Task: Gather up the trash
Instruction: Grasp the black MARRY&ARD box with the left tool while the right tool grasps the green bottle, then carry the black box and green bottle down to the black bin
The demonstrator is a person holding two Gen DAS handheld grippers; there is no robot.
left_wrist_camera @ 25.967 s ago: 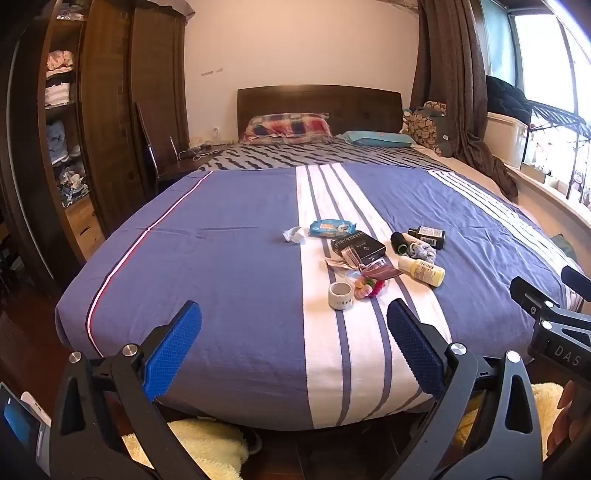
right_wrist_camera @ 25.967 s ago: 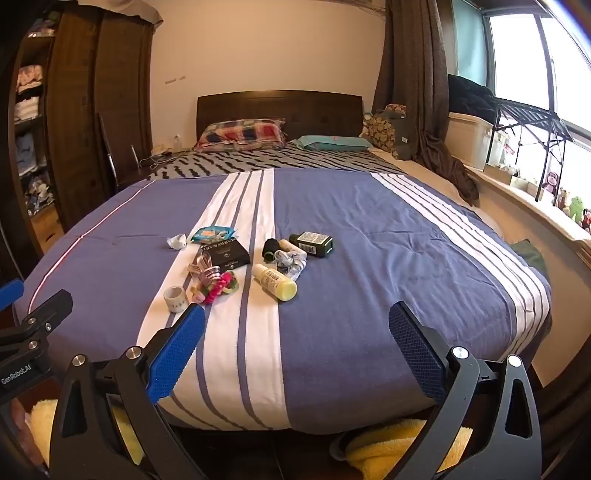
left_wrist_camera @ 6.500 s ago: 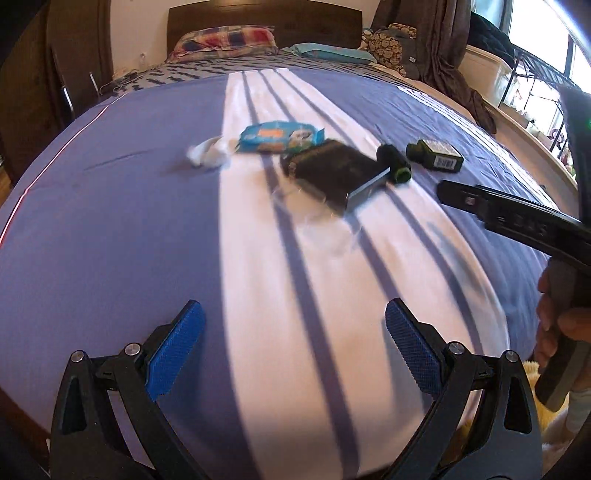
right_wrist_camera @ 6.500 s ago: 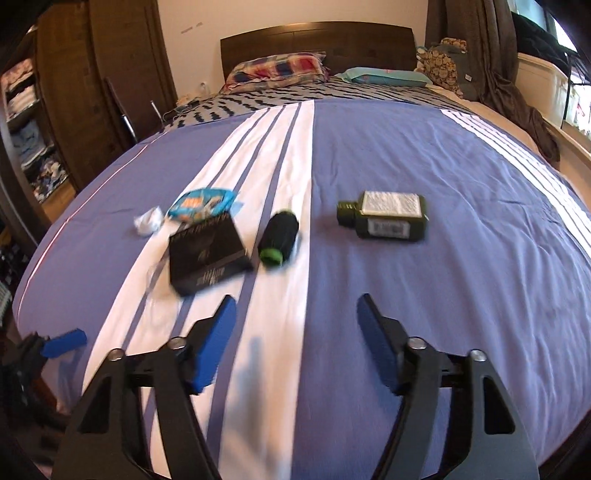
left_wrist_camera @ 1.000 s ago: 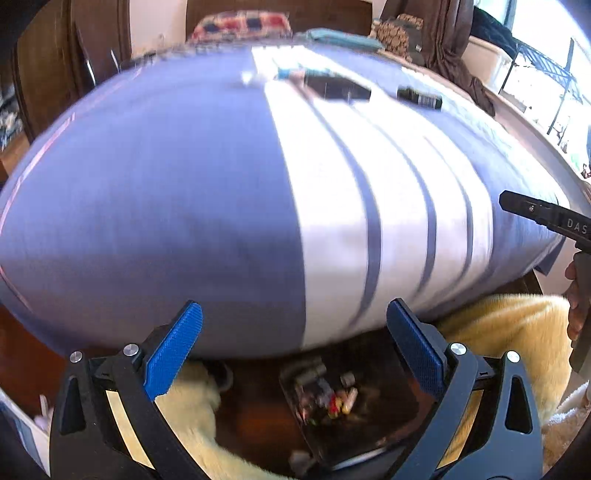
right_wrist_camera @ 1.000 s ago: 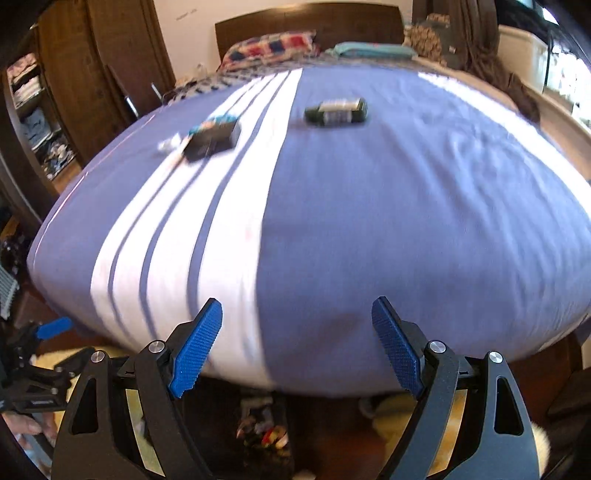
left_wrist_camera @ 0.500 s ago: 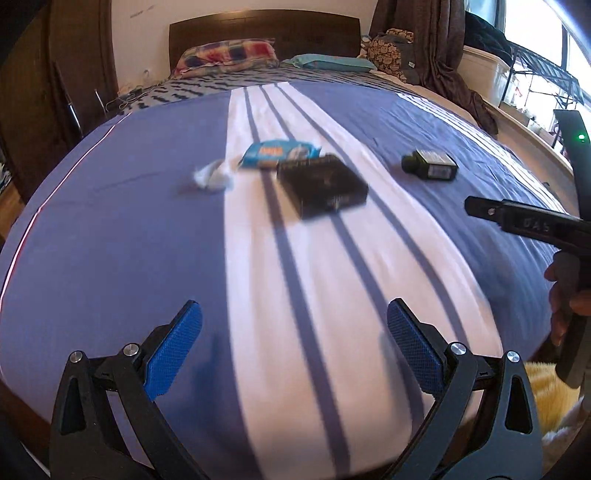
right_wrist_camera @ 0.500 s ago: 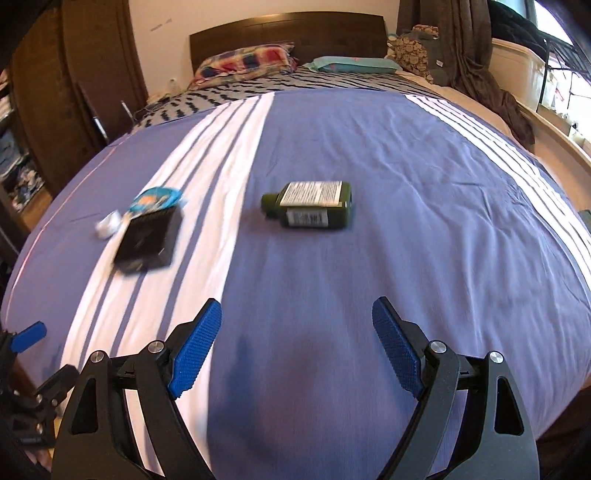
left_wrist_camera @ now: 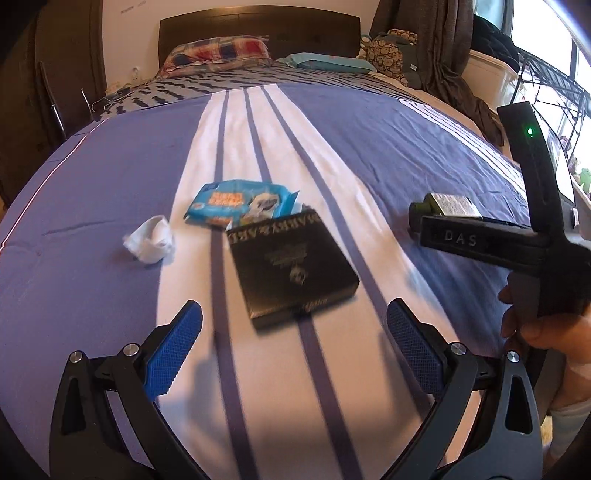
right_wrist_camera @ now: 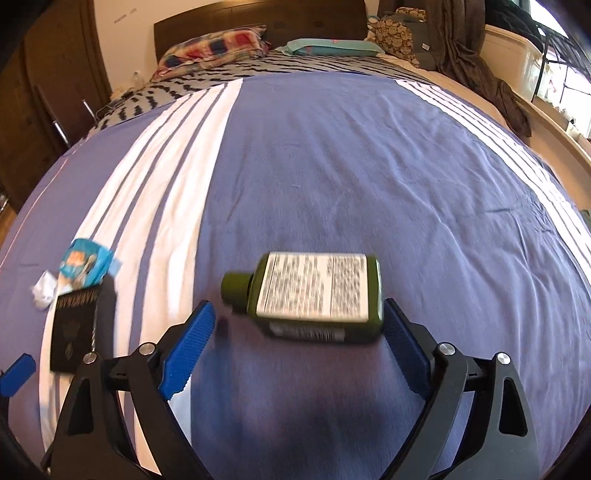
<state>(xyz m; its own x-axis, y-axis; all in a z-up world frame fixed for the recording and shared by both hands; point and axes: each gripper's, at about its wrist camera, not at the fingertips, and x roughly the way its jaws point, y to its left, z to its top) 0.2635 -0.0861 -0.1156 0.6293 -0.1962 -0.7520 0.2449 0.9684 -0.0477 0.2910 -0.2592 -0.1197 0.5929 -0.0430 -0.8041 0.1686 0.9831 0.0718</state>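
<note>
A dark green flat bottle (right_wrist_camera: 314, 295) with a white label lies on its side on the blue bedspread, cap to the left. My right gripper (right_wrist_camera: 295, 347) hovers just in front of it, its jaws opening wide, and neither pad touches the bottle. In the left wrist view a black box (left_wrist_camera: 291, 262) lies on the white stripe, with a blue snack wrapper (left_wrist_camera: 240, 201) behind it and a crumpled white tissue (left_wrist_camera: 149, 242) to its left. My left gripper (left_wrist_camera: 295, 347) stands open and empty just short of the box. The green bottle (left_wrist_camera: 447, 206) shows partly behind the right tool.
The striped blue-and-white bedspread (left_wrist_camera: 332, 147) covers the bed; pillows (left_wrist_camera: 218, 51) and a wooden headboard (left_wrist_camera: 258, 26) lie at the far end. A wardrobe (right_wrist_camera: 44, 74) stands left, dark curtains (right_wrist_camera: 461, 37) and a window sill right. A hand (left_wrist_camera: 546, 332) holds the right tool.
Both grippers swung up from the floor bin at the foot of the bed and moved forward over it. The bottle and the box now lie close in front of the fingers.
</note>
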